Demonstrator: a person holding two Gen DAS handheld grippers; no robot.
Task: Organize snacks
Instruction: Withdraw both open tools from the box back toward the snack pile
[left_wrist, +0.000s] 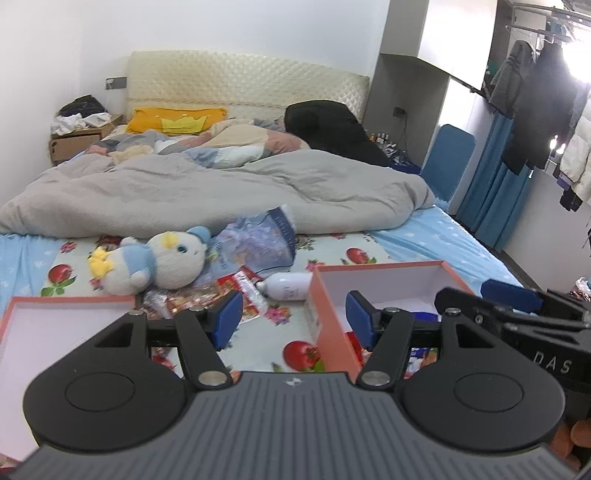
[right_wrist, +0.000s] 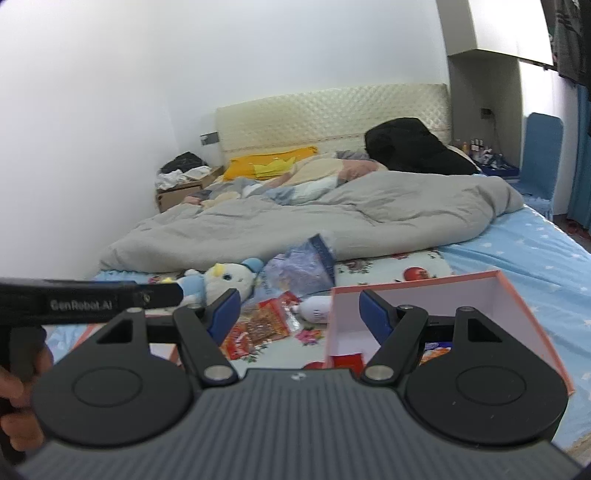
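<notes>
A pink box (left_wrist: 388, 271) with white inside sits on the bed at right and holds a few snack packs; it also shows in the right wrist view (right_wrist: 517, 306). Its flat lid (left_wrist: 55, 317) lies at left. Red snack packets (left_wrist: 240, 291) lie loose between them, also in the right wrist view (right_wrist: 266, 325). A large bluish snack bag (left_wrist: 258, 243) lies behind them. My left gripper (left_wrist: 291, 314) is open and empty above the sheet beside the box. My right gripper (right_wrist: 299, 314) is open and empty over the box's left wall.
A plush toy (left_wrist: 162, 258) and a white bottle (left_wrist: 288, 286) lie by the packets. A grey duvet (left_wrist: 221, 184) covers the far bed. The right gripper's body (left_wrist: 517, 317) is at the box's right. Clothes hang at right.
</notes>
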